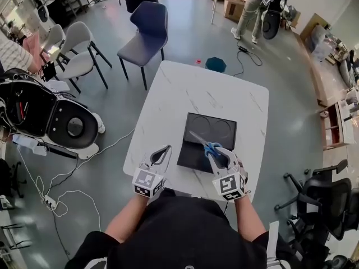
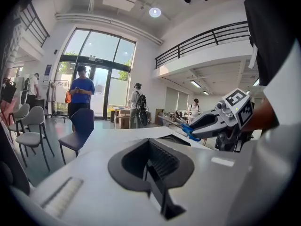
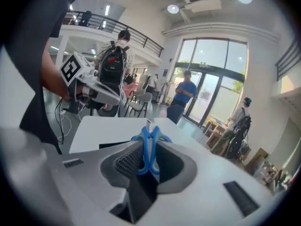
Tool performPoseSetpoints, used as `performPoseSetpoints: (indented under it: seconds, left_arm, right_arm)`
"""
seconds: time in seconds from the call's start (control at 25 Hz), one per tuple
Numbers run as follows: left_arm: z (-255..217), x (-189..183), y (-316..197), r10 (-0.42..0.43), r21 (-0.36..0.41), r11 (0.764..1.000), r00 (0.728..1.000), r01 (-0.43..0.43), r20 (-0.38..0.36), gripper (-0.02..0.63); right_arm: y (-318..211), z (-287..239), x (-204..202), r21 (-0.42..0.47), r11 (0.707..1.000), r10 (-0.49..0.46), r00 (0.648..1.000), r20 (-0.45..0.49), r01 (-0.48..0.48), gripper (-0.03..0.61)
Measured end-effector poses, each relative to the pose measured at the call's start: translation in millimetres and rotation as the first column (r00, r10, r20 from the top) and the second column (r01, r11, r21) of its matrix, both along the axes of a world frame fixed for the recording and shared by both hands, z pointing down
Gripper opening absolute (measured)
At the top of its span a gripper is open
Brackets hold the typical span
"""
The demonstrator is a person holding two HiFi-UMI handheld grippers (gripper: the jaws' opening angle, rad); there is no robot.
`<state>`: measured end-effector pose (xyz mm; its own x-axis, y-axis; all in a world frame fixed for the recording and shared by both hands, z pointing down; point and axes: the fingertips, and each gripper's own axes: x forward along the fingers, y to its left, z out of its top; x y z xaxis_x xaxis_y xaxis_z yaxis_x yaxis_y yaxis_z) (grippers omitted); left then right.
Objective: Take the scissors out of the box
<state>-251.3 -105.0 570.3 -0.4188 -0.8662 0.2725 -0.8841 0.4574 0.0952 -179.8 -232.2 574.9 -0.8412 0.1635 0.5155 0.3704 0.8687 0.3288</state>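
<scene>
Scissors [image 1: 208,146] — where?
In the right gripper [image 1: 215,152]: jaws clamped on the blue handles, blades pointing upper left over the black box [image 1: 221,122] at frame centre. The left gripper [image 1: 161,150] has its jaws together, empty.
Risk?
The looped handles could swivel in that pinch, so the blades may dip and snag the box rim, or drop onto the surface [image 1: 190,88].
Writing?
None legible — only square markers [image 1: 147,181].

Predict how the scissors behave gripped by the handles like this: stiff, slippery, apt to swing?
Likely stiff: the scissors stick out straight from the right gripper over the box. Their smooth blue loops sit between its jaws, so they may pivot or slip if bumped. Probably light: thin blades, small handles.
</scene>
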Motion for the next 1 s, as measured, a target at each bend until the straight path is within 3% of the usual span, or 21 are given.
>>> performPoseSetpoints:
  seconds: [0.12,0.28,0.56,0.76,1.0]
  left_arm:
    - [-7.7,1.9,-6.4,0.017,0.013,1.000,1.000,-0.017,0.014,0.009]
    - [-18.2,1.6,-12.6,0.016,0.032,0.999,0.999,-0.017,0.030,0.009]
    - [-34.9,4.2,-26.5,0.029,0.075,0.997,0.998,-0.033,0.050,0.009]
    - [-41.6,2.2,-32.1,0.026,0.091,0.995,0.998,-0.031,0.059,0.009]
    - [-45.9,8.3,-41.2,0.048,0.102,0.993,0.997,-0.053,0.057,0.009]
  right_arm:
    - [-7.4,-19.8,-5.4,-0.104,0.992,0.082,0.993,0.089,-0.072,0.087]
    - [-18.6,-49.7,-7.9,-0.261,0.954,0.202,0.960,0.195,-0.148,0.087]
    - [-50.3,-79.2,8.7,-0.512,0.824,0.428,0.857,0.286,-0.240,0.089]
    - [-62.4,-89.9,18.5,-0.556,0.787,0.500,0.804,0.321,-0.267,0.089]
    - [-67.9,-88.9,26.8,-0.553,0.781,0.520,0.791,0.322,-0.288,0.089]
